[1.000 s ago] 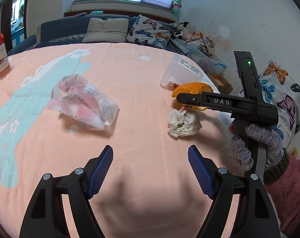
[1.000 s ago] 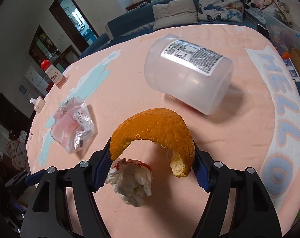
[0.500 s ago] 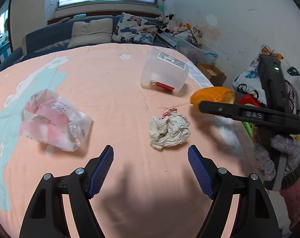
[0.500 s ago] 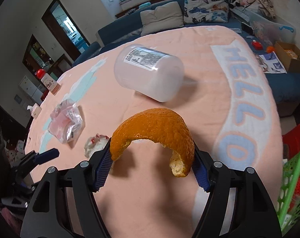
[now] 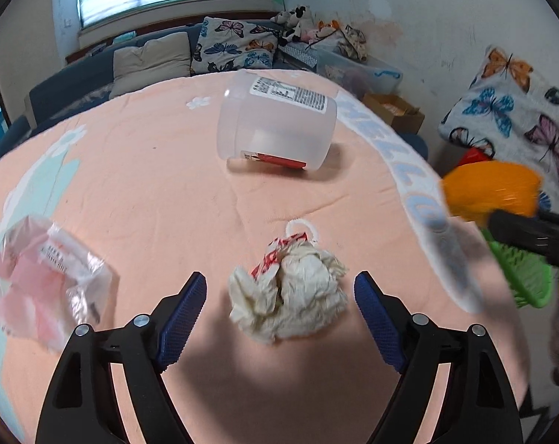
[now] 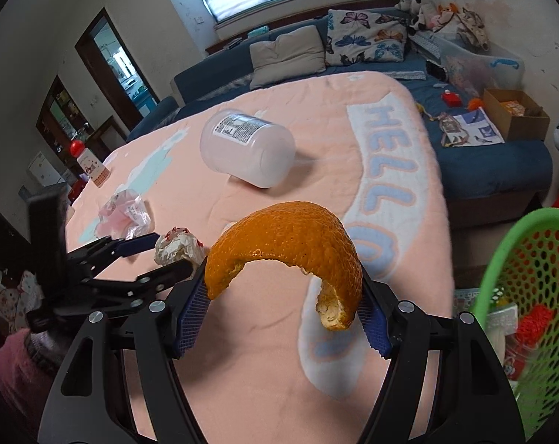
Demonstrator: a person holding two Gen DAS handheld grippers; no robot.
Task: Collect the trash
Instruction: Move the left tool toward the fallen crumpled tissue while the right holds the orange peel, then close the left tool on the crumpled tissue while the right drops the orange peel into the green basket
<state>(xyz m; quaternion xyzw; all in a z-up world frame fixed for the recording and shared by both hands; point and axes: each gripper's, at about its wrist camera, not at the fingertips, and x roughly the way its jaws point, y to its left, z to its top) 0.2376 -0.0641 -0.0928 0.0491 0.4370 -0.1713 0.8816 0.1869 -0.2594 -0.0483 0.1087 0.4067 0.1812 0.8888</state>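
Right hand-held gripper (image 6: 283,314) carried orange peel (image 6: 290,244) toward green basket (image 6: 531,296), left hand-held gripper (image 5: 279,310) now wide around crumpled paper (image 5: 290,296)

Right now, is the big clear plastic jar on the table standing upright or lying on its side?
Lying on its side. The plastic jar rests on its curved wall on the pink tablecloth, its label facing up.

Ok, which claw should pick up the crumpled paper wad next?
Left. The left claw is open with the paper wad between its fingers, while the right claw is shut on the orange peel.
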